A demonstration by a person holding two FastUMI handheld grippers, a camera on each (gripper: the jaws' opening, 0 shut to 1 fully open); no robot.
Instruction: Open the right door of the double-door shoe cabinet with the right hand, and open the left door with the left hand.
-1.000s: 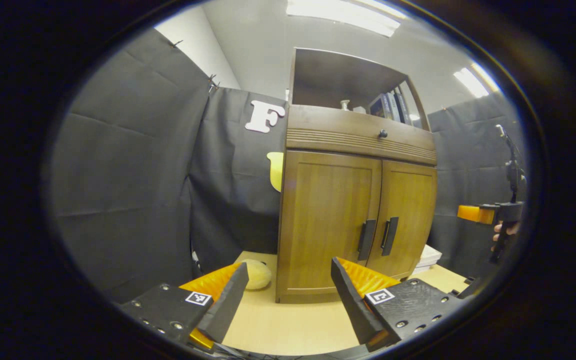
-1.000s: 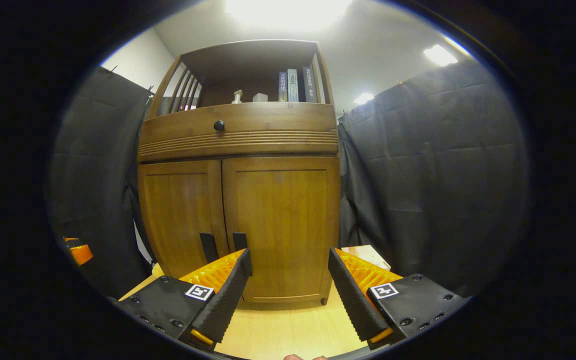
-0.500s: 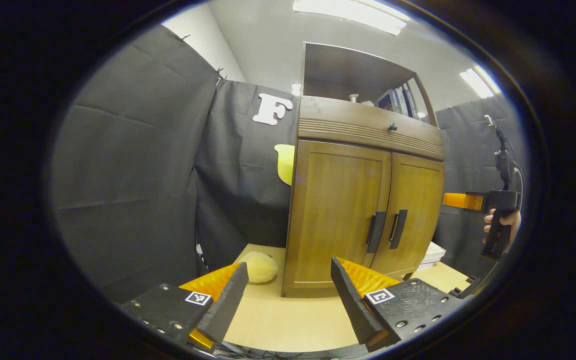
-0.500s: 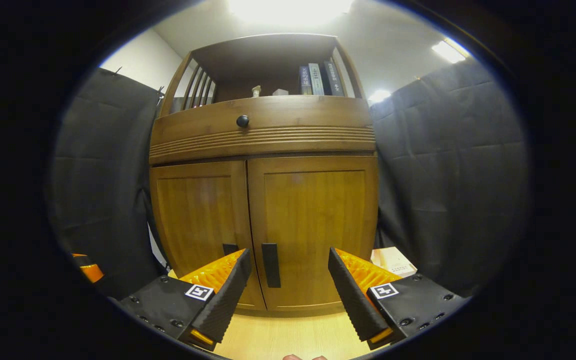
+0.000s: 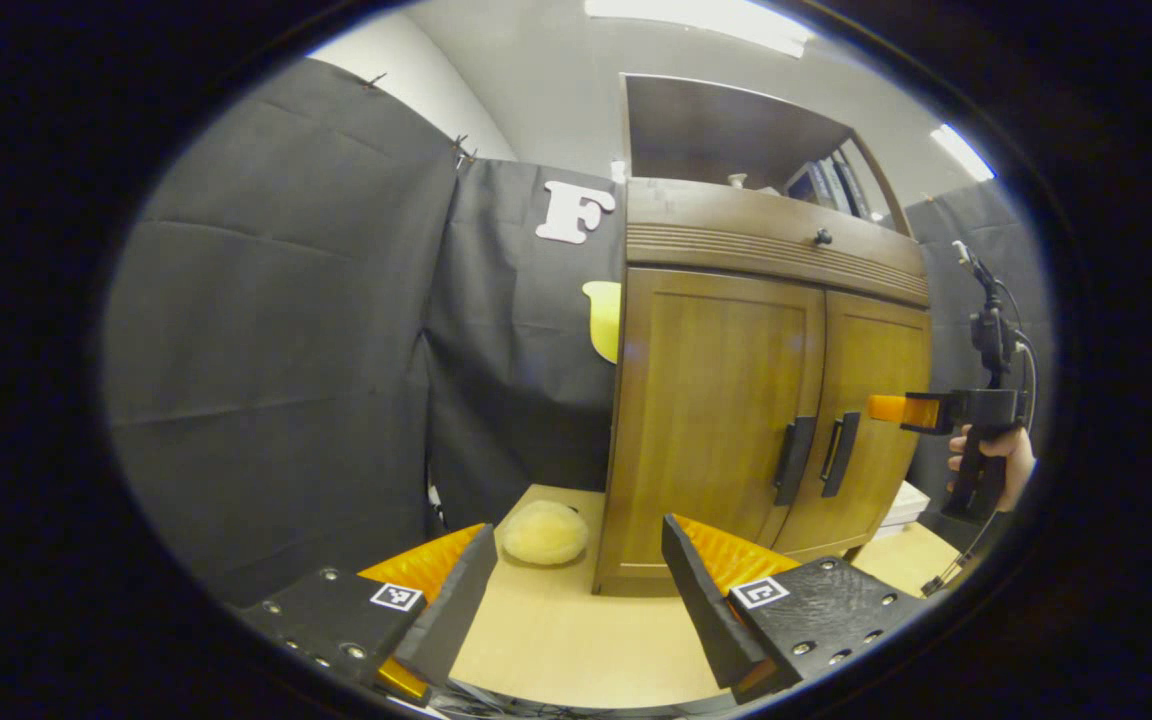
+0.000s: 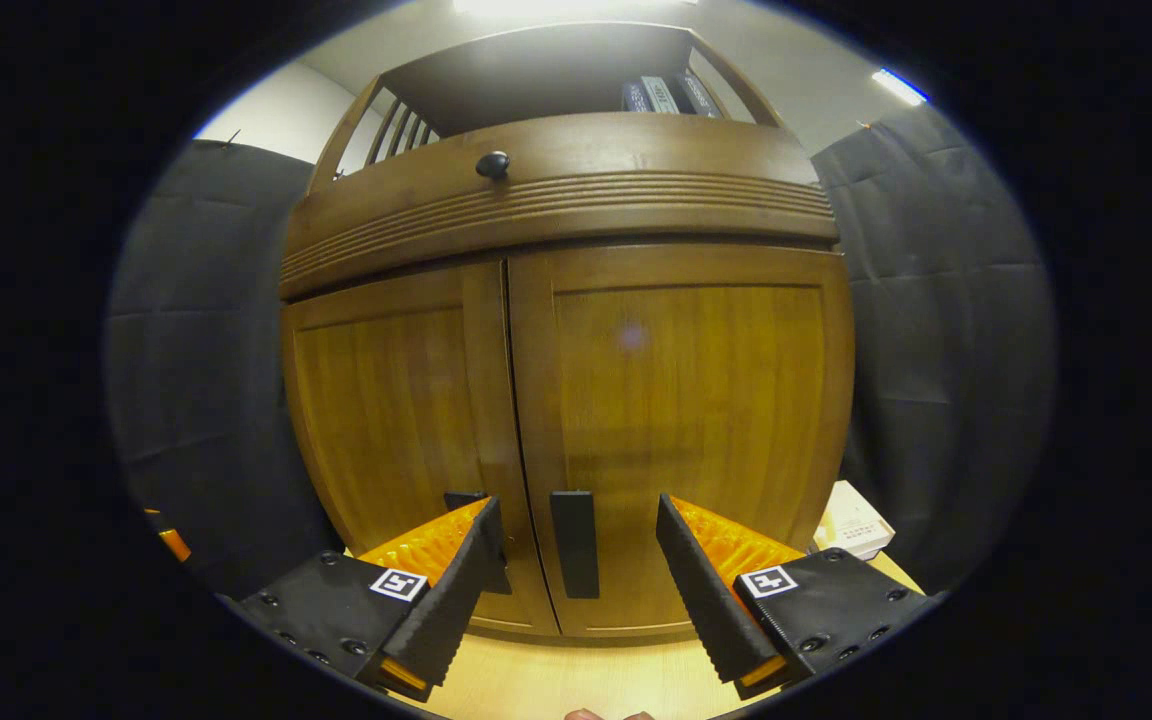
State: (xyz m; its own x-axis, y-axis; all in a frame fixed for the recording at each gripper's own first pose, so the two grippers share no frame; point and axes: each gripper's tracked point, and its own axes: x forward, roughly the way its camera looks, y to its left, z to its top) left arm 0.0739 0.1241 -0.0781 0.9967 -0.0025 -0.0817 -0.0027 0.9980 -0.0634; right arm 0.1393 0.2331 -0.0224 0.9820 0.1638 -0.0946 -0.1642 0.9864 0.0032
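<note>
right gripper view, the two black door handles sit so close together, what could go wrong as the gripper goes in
The open right gripper brackets the right door's black bar handle, but its left finger overlaps the left door's black handle, so closing could snag both. The left gripper is open and off to the side of the brown wooden shoe cabinet; a swinging right door might meet it.

No readable text: book spines (image 6: 661, 94) on the cabinet's top shelf and the box label (image 6: 851, 520) are too blurred.
</note>
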